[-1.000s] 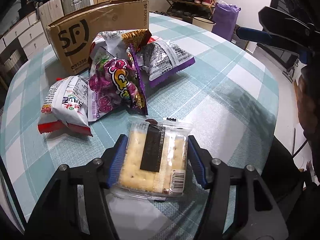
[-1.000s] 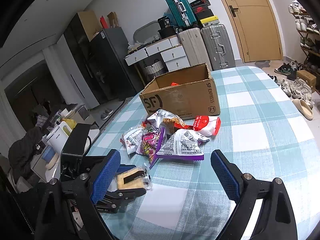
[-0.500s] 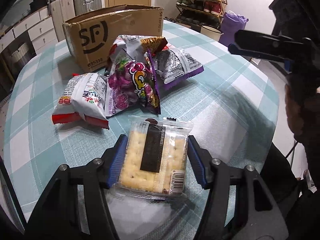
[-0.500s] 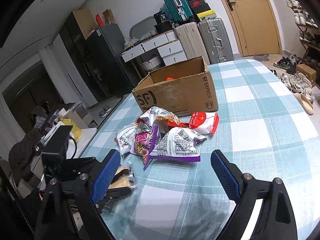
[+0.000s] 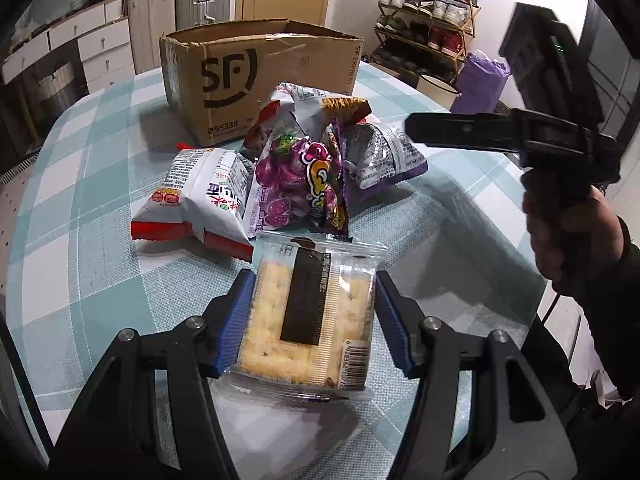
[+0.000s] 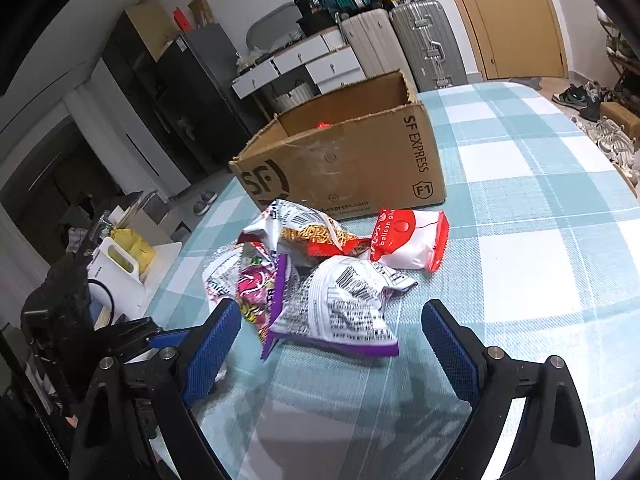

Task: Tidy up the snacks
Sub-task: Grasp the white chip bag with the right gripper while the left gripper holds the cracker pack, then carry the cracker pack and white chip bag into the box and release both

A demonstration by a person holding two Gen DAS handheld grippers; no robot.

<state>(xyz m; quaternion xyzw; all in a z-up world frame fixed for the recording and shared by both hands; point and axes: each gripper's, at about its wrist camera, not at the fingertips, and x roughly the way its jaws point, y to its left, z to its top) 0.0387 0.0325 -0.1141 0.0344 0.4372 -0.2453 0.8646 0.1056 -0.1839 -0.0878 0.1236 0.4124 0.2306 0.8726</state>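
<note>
Crackers sit clamped in left tongs, box straight ahead beyond the snack pile; right tongs gape apart.

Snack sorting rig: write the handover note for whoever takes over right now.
Left gripper: shut on the cracker pack, held above the table.
Right gripper: open, empty, fingers facing the snack pile.
Loose in front of the cardboard box: purple candy bag, red-and-white bag, silver purple-edged bag, noodle snack bag, balloon gum bag.
Done: something red already sits in the box.
Left: box the cracker pack, then the five loose bags.
</note>
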